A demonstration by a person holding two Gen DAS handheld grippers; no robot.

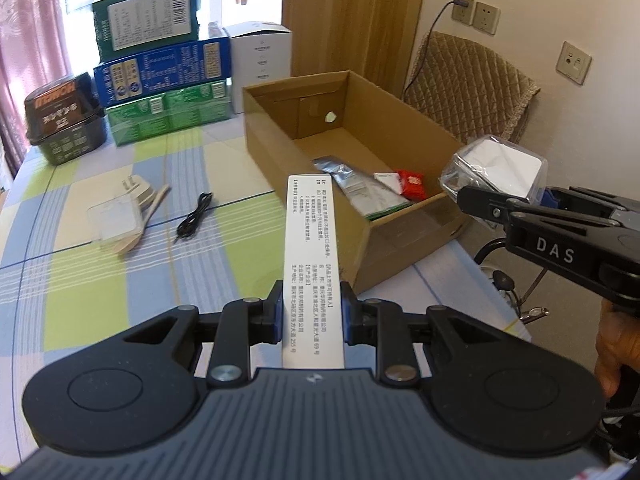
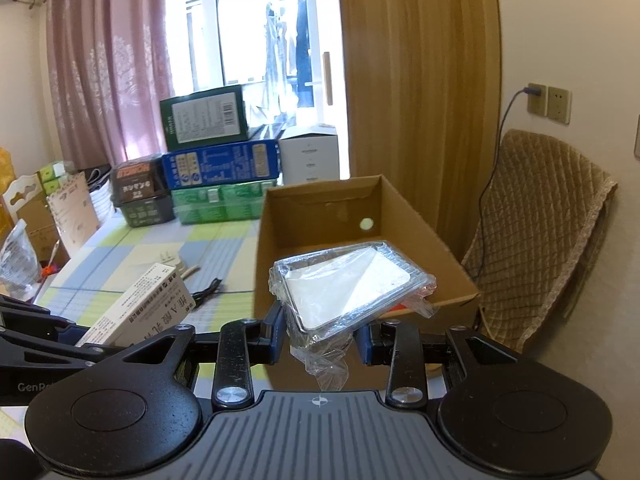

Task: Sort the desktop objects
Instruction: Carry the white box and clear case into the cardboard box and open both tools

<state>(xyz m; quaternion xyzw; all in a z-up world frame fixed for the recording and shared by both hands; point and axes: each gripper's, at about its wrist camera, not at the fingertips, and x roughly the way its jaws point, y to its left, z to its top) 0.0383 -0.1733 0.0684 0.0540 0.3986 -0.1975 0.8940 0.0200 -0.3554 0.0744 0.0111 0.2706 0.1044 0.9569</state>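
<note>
Pink curtain (image 2: 104,64), bright window (image 2: 256,20), wooden door (image 2: 416,80), quilted chair (image 2: 536,232)

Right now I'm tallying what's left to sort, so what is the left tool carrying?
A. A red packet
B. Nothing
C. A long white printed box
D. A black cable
C: the left tool is clamped on the long white printed box; the black cable lies on the table and the red packet is in the cardboard box.

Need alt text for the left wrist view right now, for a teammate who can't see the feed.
The left gripper is shut on a long white printed box, aimed toward an open cardboard box that holds a few packets. At right, the right gripper holds a plastic-wrapped white item; a black cable lies on the checked tablecloth.
</note>
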